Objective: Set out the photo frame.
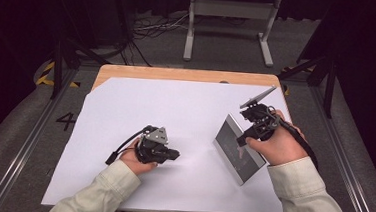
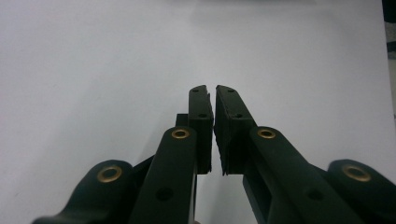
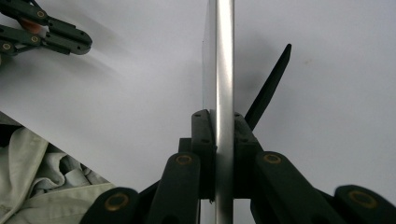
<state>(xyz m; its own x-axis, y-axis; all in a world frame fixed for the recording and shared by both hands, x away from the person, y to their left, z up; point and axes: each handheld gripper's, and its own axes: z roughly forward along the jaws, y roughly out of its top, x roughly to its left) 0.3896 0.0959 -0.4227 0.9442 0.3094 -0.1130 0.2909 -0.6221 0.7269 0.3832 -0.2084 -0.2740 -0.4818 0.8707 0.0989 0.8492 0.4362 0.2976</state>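
The right gripper [image 1: 246, 138] is clamped on the top edge of a silver-framed panel [image 1: 237, 149], which stands tilted on the white sheet [image 1: 175, 115] near the right edge of the worktop [image 1: 128, 72]. In the right gripper view the panel [image 3: 223, 70] shows edge-on between the pads, so its face cannot be read there; a black prop [image 3: 268, 91] juts from behind it (probably a stand, though its foot is hidden). From above, the glass reflects dark shapes too dim to make out. The left gripper [image 1: 172, 155] lies low over the sheet toward the near left, its jaws drawn nearly together on nothing, a thin gap showing between the pads [image 2: 201, 135]. The sleeves are cut off at the bottom edge.
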